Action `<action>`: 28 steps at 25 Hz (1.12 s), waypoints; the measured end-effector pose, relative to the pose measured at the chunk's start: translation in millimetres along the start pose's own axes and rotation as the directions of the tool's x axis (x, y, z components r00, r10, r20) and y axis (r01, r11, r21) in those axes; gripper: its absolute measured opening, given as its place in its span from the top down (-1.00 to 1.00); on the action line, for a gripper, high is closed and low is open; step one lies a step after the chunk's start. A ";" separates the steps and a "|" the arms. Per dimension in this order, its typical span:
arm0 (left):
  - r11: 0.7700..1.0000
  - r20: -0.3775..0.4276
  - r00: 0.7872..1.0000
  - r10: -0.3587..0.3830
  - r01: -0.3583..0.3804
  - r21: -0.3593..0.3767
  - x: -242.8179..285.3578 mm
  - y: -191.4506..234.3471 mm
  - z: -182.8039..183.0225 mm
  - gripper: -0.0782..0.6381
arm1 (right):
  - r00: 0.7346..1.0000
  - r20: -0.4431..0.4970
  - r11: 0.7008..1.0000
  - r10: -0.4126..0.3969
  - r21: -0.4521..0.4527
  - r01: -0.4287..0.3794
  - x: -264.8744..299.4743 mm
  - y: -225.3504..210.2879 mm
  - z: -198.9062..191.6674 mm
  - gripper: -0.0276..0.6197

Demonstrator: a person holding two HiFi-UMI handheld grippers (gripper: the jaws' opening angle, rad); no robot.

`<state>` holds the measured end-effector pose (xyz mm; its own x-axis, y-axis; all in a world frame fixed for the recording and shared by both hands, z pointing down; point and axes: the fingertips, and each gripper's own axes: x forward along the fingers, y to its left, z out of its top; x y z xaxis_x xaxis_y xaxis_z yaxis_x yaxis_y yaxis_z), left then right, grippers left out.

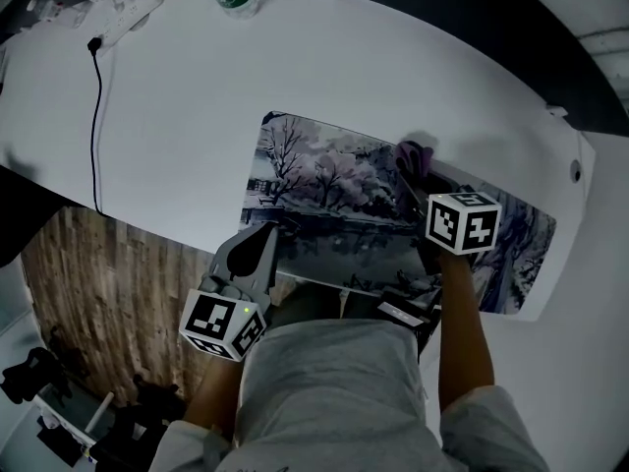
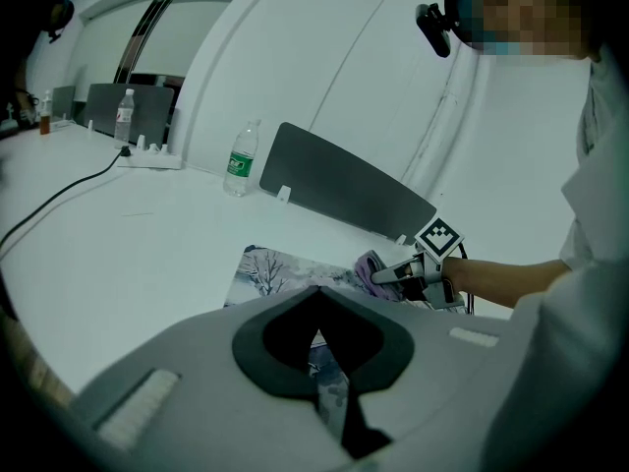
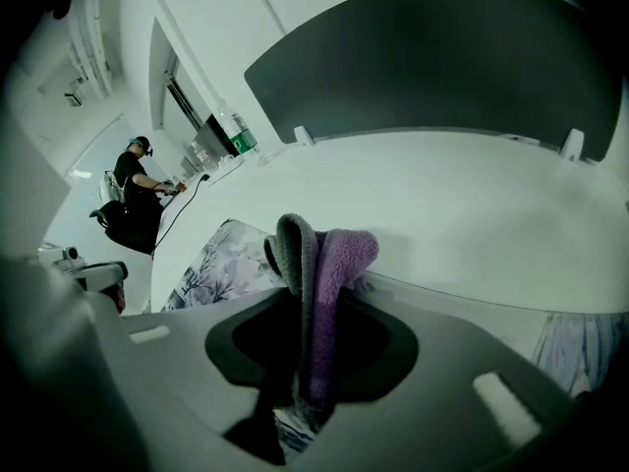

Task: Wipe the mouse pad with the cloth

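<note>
Two tools are working the mouse pad (image 1: 334, 195) at this moment, and the wiping step looks to be under way. On the left, the left tool (image 1: 263, 244) is sitting at the pad's near left corner, right by the near edge of the counter (image 1: 177, 116). Its own view shows the left tool (image 2: 316, 303) with jaws pressed together and a strip of the printed pad (image 2: 275, 268) caught between them. That reads as pinning the pad so it is not sliding.

Moving across, the pad is lying flat along the counter's near edge, stretching toward the right end, winter-tree print facing up.

Over on the right, the right tool (image 1: 418, 177) is reaching across to the pad's far edge, about midway along it. It is clamping the cloth (image 1: 413, 155). In its own view the right tool (image 3: 310, 332) is closed tight on a folded grey-and-purple cloth (image 3: 324, 264), with the fold sticking out past the tips. The fold seems to be resting at the pad's far edge; how firmly it is pressing, I cannot tell.

Most of the pad is lying nearer than the cloth. So the next move is probably calling for drawing the cloth back toward the near edge under steady downward pressure. The left tool would be holding its corner down throughout, so the pad is not bunching.
</note>
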<state>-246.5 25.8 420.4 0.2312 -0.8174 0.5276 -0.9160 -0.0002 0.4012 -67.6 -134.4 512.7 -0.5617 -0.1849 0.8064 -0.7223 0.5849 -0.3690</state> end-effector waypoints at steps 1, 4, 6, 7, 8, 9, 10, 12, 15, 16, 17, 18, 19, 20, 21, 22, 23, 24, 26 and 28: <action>1.000 0.003 1.000 0.006 -0.006 -0.005 -2.2 3.5 -0.2 0.73 | 1.000 -0.004 1.000 0.009 -0.006 -0.009 4.0 6.5 1.7 0.57; 0.999 0.012 0.999 0.030 -0.030 -0.022 -8.7 15.8 0.2 0.73 | 0.999 -0.014 0.999 0.037 -0.022 -0.037 15.4 25.5 7.6 0.57; 0.998 0.020 0.999 0.045 -0.044 -0.035 -12.4 23.8 0.4 0.73 | 0.998 -0.021 0.998 0.053 -0.032 -0.054 23.0 37.1 11.5 0.57; 0.998 0.023 0.998 0.052 -0.051 -0.042 -14.1 27.0 0.1 0.73 | 0.998 -0.025 0.997 0.061 -0.038 -0.062 26.6 42.5 13.2 0.57; 0.997 0.026 0.998 0.058 -0.057 -0.049 -15.9 29.9 -0.2 0.73 | 0.997 -0.029 0.997 0.068 -0.044 -0.069 30.0 48.0 14.9 0.57; 0.997 0.028 0.998 0.064 -0.063 -0.054 -17.9 32.5 -0.5 0.73 | 0.997 -0.033 0.996 0.076 -0.050 -0.078 33.4 53.6 16.7 0.57; 0.996 0.030 0.997 0.071 -0.069 -0.060 -20.1 35.3 -0.6 0.73 | 0.996 -0.037 0.995 0.084 -0.057 -0.086 36.6 59.5 18.7 0.57; 0.994 0.034 0.996 0.085 -0.082 -0.071 -24.8 41.1 -0.8 0.73 | 0.994 -0.045 0.992 0.100 -0.072 -0.103 43.6 72.1 23.0 0.57; 0.991 0.034 0.994 0.107 -0.104 -0.087 -32.3 49.8 -0.2 0.73 | 0.991 -0.057 0.987 0.124 -0.096 -0.129 55.2 92.0 28.6 0.57; 0.990 0.036 0.993 0.114 -0.111 -0.092 -34.9 53.0 -0.5 0.73 | 0.990 -0.060 0.985 0.131 -0.102 -0.137 59.1 98.4 30.5 0.57; 0.988 0.038 0.992 0.121 -0.117 -0.098 -37.6 56.4 -0.8 0.73 | 0.988 -0.063 0.984 0.138 -0.108 -0.145 63.0 104.8 32.3 0.57; 0.987 0.040 0.991 0.129 -0.124 -0.104 -40.4 60.1 -1.2 0.73 | 0.987 -0.065 0.982 0.145 -0.114 -0.152 66.9 111.3 34.4 0.57; 0.985 0.044 0.990 0.136 -0.131 -0.110 -43.3 64.0 -2.3 0.73 | 0.986 -0.068 0.980 0.151 -0.122 -0.159 70.9 117.9 36.5 0.57; 0.984 0.048 0.988 0.144 -0.138 -0.116 -46.3 67.6 -3.6 0.73 | 0.985 -0.071 0.978 0.158 -0.130 -0.166 74.9 124.5 38.8 0.57; 0.982 0.051 0.987 0.152 -0.145 -0.121 -49.3 70.8 -4.8 0.73 | 0.984 -0.074 0.975 0.165 -0.137 -0.173 78.6 130.7 40.8 0.57; 0.980 0.054 0.986 0.160 -0.152 -0.127 -52.3 73.5 -5.9 0.73 | 0.982 -0.076 0.973 0.171 -0.144 -0.181 82.1 136.1 42.5 0.57; 0.978 0.056 0.984 0.168 -0.159 -0.132 -55.3 75.9 -7.0 0.73 | 0.981 -0.079 0.971 0.177 -0.149 -0.187 85.1 140.8 43.9 0.57; 0.976 0.058 0.983 0.176 -0.166 -0.137 -58.3 78.4 -8.0 0.73 | 0.980 -0.081 0.969 0.181 -0.154 -0.192 87.9 144.9 45.1 0.57; 0.972 0.064 0.979 0.192 -0.181 -0.150 -64.8 83.8 -9.9 0.73 | 0.978 -0.087 0.965 0.188 -0.166 -0.200 93.2 153.2 47.5 0.57; 0.967 0.068 0.975 0.210 -0.197 -0.161 -72.3 89.4 -11.9 0.73 | 0.976 -0.093 0.961 0.195 -0.181 -0.209 98.7 162.3 49.5 0.57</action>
<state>-341.1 91.8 427.0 0.0110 -0.8367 0.5475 -0.8784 0.2535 0.4051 -260.3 -96.8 509.5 -0.6513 0.0071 0.7588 -0.5038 0.7438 -0.4394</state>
